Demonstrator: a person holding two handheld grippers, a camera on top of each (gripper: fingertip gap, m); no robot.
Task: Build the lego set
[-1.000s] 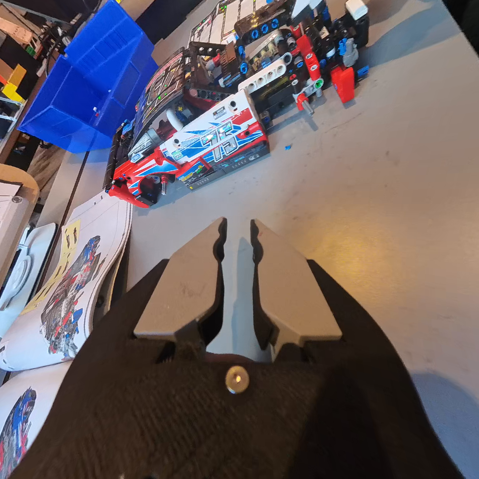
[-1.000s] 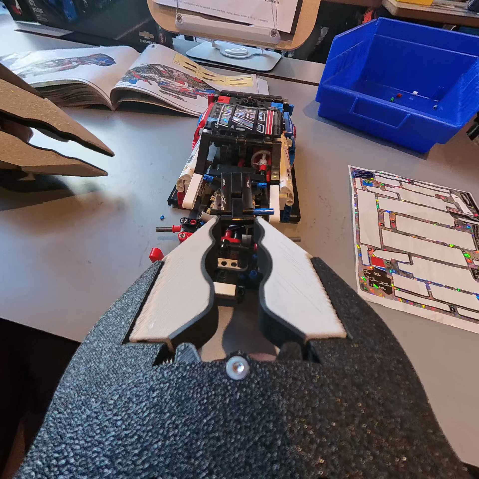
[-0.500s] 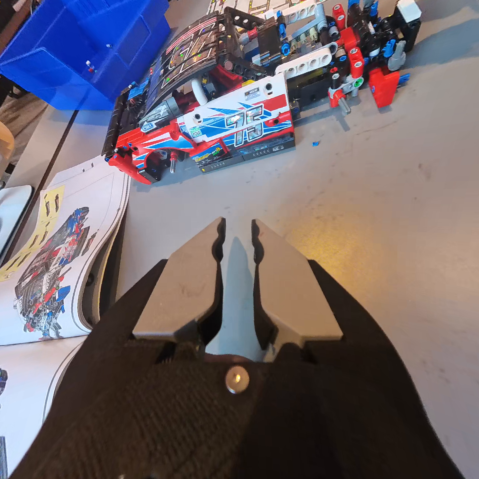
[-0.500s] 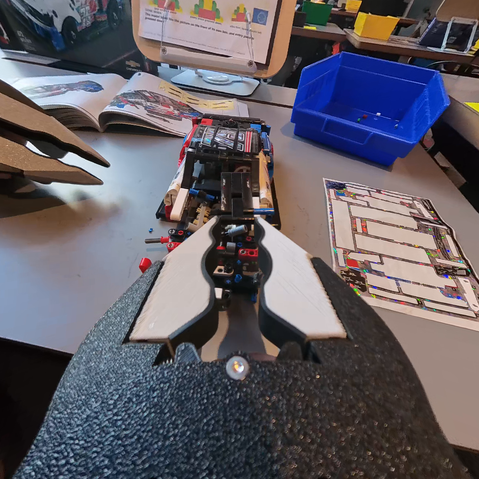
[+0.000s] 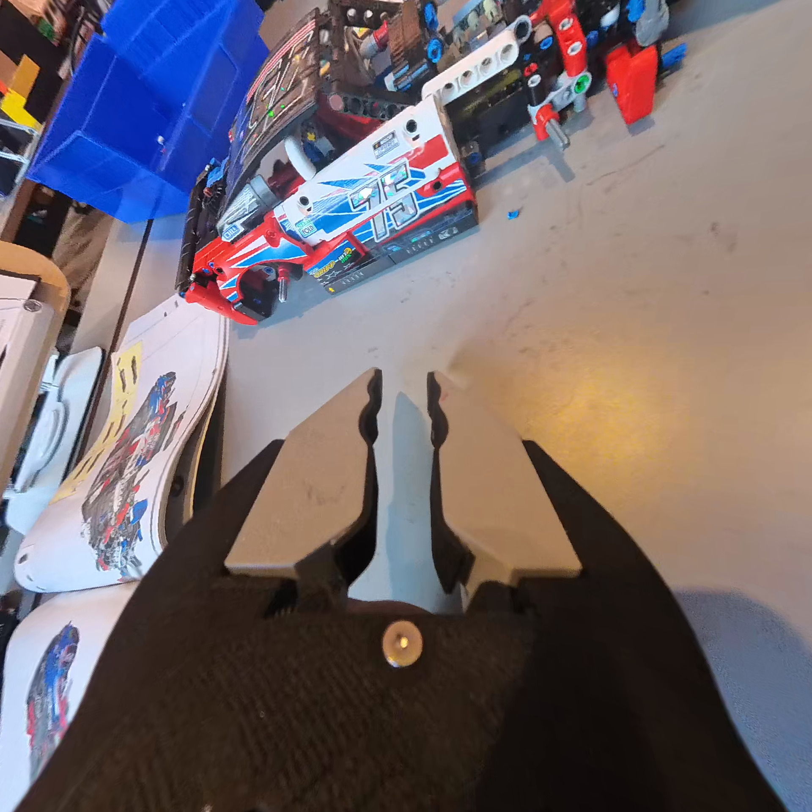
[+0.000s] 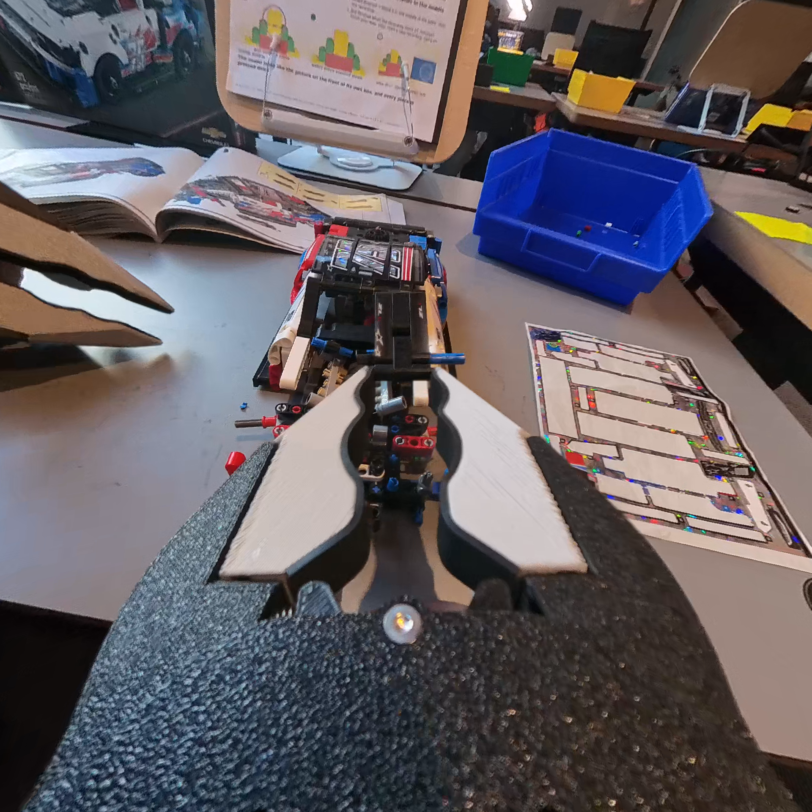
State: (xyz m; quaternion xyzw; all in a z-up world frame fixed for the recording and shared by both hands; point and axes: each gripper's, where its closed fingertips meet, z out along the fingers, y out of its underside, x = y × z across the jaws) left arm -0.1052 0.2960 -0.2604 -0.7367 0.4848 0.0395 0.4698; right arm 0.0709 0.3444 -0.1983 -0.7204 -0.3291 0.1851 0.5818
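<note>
Grey table [image 6: 132, 461]; half-built lego car [image 6: 373, 307] at frame centre, w/ bare frame end toward lens. Right gripper [image 6: 399, 378] low centre, jaws apart, empty, lined up on frame. Left gripper [image 5: 404, 380] slightly apart, empty, over bare table. Likely approach step; next: close in, brace car.

The left wrist view looks along its tongs [image 5: 404, 382] over the grey desk [image 5: 615, 351], tilted. The right wrist view faces the half-built red, white and blue lego car [image 6: 369, 307] end-on, close. Both show the car [image 5: 351, 211] and the blue plastic bin [image 6: 589, 219].
</note>
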